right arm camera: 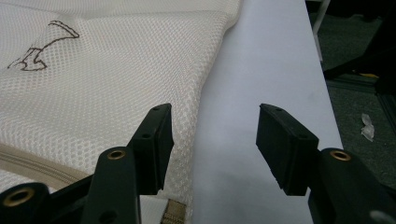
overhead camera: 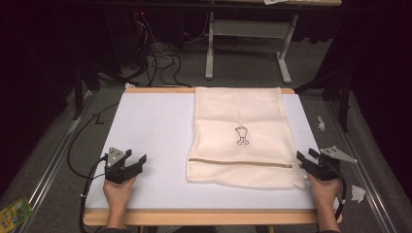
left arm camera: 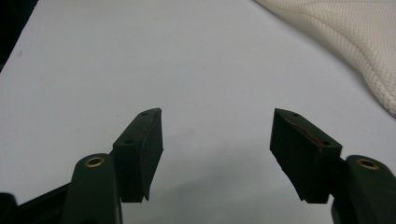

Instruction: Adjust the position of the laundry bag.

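Note:
A cream mesh bag (overhead camera: 240, 136) with a small dark drawing and a zip line across its near part lies flat on the right half of the white table top (overhead camera: 150, 131). My left gripper (overhead camera: 137, 162) rests open on bare table, well left of the bag. In the left gripper view its jaws (left arm camera: 217, 140) stand wide apart over white surface, with the bag's edge (left arm camera: 355, 42) at the upper right. My right gripper (overhead camera: 307, 158) is open at the bag's near right corner. In the right gripper view (right arm camera: 214, 135) the bag's mesh edge (right arm camera: 116, 74) lies under the left jaw.
Wooden edges frame the table top (overhead camera: 204, 217). Grey floor surrounds it, with cables (overhead camera: 160, 58) and a metal stand (overhead camera: 248, 43) beyond the far edge. Scraps of paper (overhead camera: 358, 193) lie on the floor at right, and a green packet (overhead camera: 13, 212) at lower left.

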`<move>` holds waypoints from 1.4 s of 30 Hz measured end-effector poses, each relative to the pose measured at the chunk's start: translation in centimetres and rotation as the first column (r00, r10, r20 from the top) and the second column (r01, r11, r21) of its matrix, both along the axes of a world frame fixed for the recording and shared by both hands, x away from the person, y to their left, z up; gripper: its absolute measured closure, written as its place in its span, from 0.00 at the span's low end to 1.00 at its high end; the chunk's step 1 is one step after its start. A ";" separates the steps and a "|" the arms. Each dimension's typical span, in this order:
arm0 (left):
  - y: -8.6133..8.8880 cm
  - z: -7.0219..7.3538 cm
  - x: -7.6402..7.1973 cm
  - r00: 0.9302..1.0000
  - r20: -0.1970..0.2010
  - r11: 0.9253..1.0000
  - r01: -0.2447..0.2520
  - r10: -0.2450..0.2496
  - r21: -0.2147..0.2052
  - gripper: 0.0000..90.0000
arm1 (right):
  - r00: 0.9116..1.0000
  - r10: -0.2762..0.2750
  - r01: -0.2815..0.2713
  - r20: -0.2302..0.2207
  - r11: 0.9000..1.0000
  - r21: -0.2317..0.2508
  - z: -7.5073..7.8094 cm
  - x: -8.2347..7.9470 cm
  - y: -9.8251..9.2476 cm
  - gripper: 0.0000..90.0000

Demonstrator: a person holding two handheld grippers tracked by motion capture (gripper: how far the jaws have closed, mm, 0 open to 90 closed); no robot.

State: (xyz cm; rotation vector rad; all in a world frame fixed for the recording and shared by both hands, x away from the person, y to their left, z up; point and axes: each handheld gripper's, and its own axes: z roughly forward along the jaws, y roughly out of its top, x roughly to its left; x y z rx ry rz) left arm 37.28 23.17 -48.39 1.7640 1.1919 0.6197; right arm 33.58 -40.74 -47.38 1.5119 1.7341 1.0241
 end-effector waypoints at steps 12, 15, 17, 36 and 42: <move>0.1 0.0 0.5 0.999 -0.043 1.000 0.029 -0.030 -0.011 0.40 | 1.000 -0.012 0.011 -0.014 1.000 -0.008 0.0 0.2 0.0 0.52; 0.3 0.0 0.8 0.997 -0.068 1.000 0.021 -0.022 -0.020 0.39 | 1.000 -0.012 0.012 -0.019 1.000 -0.009 0.0 0.3 0.0 0.53; 0.2 0.0 0.8 0.998 -0.065 1.000 0.020 -0.021 -0.020 0.39 | 1.000 -0.013 0.012 -0.021 1.000 -0.006 0.0 0.3 0.0 0.53; -2.4 2.1 1.3 0.988 -0.114 0.994 0.099 -0.103 -0.041 0.46 | 1.000 -0.011 0.011 -0.027 1.000 -0.004 1.5 -0.2 0.5 0.57; -4.6 2.4 1.0 0.981 -0.123 0.989 0.145 -0.149 -0.039 0.45 | 0.998 0.009 -0.009 -0.057 1.000 0.012 1.7 -0.1 0.8 0.58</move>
